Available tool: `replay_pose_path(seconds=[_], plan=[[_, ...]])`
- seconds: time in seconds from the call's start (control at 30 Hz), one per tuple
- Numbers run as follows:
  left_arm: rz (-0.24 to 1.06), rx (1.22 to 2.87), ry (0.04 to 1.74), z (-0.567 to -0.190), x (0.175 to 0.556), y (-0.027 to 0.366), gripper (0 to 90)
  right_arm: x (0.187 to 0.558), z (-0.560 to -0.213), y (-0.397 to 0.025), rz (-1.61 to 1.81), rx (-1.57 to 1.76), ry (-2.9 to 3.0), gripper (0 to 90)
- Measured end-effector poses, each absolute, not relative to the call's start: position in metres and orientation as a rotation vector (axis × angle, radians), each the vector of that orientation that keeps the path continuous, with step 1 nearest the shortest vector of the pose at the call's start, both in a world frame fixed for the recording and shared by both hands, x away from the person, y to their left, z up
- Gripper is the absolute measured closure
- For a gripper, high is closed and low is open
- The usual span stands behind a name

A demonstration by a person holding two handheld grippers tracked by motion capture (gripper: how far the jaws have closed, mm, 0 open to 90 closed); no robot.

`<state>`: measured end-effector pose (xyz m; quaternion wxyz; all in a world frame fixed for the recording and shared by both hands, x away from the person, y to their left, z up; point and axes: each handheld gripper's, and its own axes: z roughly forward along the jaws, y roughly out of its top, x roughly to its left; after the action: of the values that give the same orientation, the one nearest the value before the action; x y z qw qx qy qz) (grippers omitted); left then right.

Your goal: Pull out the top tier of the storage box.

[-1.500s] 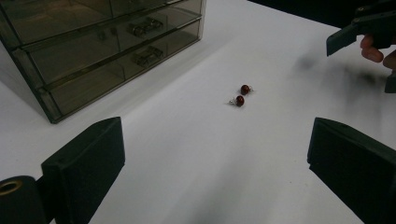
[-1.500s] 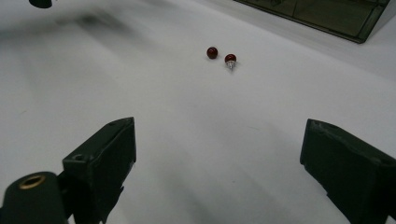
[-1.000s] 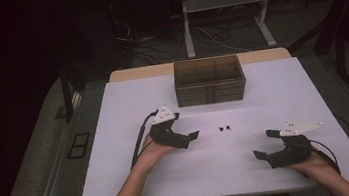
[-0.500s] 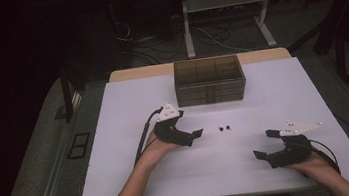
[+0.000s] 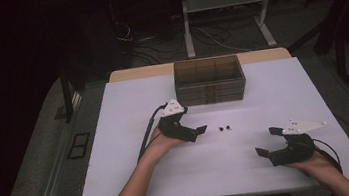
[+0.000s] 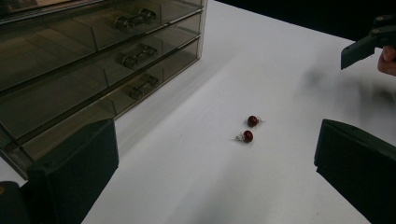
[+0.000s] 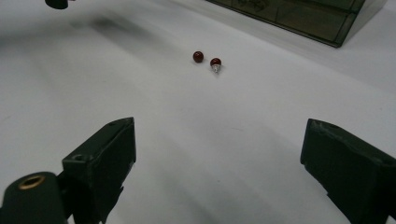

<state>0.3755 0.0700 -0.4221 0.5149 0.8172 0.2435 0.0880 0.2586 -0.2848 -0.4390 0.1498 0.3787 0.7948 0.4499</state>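
Observation:
Two small dark red stud earrings (image 5: pixel 225 128) lie side by side on the white table (image 5: pixel 116 135), just in front of a smoky clear drawer box (image 5: pixel 209 81). My left gripper (image 5: pixel 196 131) is open a short way to their left, its jaws pointing at them. From the left gripper view the earrings (image 6: pixel 250 129) lie ahead between the wide jaws of the left gripper (image 6: pixel 212 154). My right gripper (image 5: pixel 267 141) rests open near the front right. In its view the earrings (image 7: pixel 207 59) sit well beyond the right gripper (image 7: pixel 219 135).
The drawer box (image 6: pixel 93 60) has stacked drawers with small metal handles; its corner (image 7: pixel 299 14) shows at the top of the right gripper view. The right gripper's jaw (image 6: pixel 369 42) appears far off. Dark floor, cables and a metal stand (image 5: pixel 224 6) lie behind the table.
My left gripper has crept a little to the right, toward the earrings. The right gripper and the earrings have stayed put.

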Motion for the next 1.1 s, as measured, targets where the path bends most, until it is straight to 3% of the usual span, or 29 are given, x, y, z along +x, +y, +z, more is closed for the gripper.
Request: replay_pose_path(seconds=[1.1], plan=[[0.214, 1.943, 0.585, -0.426, 0.396, 0.051, 0.0, 0.259, -0.443, -0.284, 1.279, 1.066, 2.307, 9.9]])
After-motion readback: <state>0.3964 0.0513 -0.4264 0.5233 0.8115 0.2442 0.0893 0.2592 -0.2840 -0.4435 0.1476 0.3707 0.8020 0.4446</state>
